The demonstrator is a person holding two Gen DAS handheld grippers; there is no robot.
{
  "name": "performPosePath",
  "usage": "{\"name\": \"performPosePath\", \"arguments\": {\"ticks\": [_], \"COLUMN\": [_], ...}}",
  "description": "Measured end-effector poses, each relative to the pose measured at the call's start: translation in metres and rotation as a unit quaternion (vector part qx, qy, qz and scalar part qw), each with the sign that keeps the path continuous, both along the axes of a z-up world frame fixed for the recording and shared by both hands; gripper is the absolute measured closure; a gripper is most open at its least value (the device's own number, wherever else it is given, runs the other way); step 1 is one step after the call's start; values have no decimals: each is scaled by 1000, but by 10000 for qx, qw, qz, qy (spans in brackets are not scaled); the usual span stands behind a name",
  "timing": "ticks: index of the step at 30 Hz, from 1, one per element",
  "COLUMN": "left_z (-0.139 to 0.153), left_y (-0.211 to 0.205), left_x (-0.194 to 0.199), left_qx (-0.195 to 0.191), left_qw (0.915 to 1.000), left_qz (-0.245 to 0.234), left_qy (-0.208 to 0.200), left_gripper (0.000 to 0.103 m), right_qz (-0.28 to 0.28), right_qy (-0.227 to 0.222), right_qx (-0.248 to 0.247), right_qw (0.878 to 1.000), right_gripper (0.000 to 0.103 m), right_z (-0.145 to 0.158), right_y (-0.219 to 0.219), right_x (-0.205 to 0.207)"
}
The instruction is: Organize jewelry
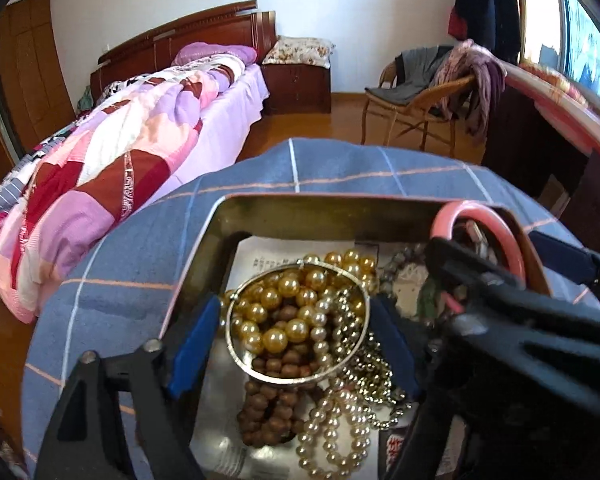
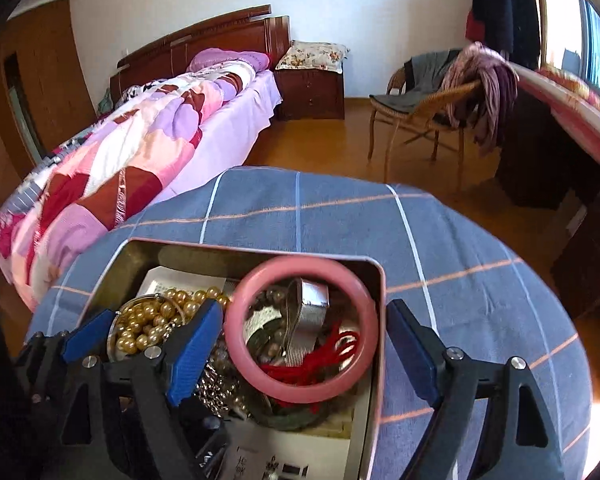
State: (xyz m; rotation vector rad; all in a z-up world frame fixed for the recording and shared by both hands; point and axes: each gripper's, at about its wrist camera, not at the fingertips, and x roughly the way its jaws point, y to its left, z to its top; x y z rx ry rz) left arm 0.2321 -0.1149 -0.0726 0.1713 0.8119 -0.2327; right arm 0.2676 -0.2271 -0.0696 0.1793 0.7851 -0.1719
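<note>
Left gripper (image 1: 296,328) spread around silver bangle (image 1: 236,344), contact unclear. Right gripper (image 2: 300,344) wide around pink bangle (image 2: 236,344), untouched, at tin's (image 2: 376,280) three o'clock.

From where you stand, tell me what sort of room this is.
Most likely a home bedroom: a wooden-framed bed with a pink patchwork quilt, a dark wooden nightstand topped by a floral cushion, and a wicker chair draped with clothes.

Dull brassy metal tin (image 1: 216,240) on a woven checked cloth (image 2: 460,240); glossy gold pearls (image 1: 276,340), a polished metal bangle (image 1: 230,332), matt wooden beads (image 1: 260,412), a smooth pink bangle (image 2: 236,320), printed paper (image 1: 256,260).
</note>
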Motion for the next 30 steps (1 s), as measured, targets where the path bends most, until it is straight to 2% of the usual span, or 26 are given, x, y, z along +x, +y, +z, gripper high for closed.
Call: {"name": "performPosePath", "arguments": {"ticks": [5, 11, 16, 22, 30], "left_z": [5, 18, 22, 19, 23], "left_y": [2, 6, 13, 24, 29], "left_x": [-8, -25, -36, -50, -72], "left_qx": [22, 157, 199, 113, 199], "left_qw": [10000, 9996, 9994, 9993, 9987], "left_qz": [29, 94, 183, 331, 387], "left_qy": [92, -192, -214, -128, -275], "left_gripper": [16, 10, 10, 6, 6], "right_qz": [-134, -295, -465, -527, -469], "right_qy": [-123, -300, -385, -297, -194], "right_qx": [132, 397, 563, 679, 545], "right_qw": [9997, 9983, 9966, 9959, 9972], "right_gripper": [19, 19, 19, 19, 19], "right_z": [8, 17, 21, 20, 19], "right_y": [-5, -11, -13, -13, -4], "right_x": [-21, -46, -65, -86, -115]}}
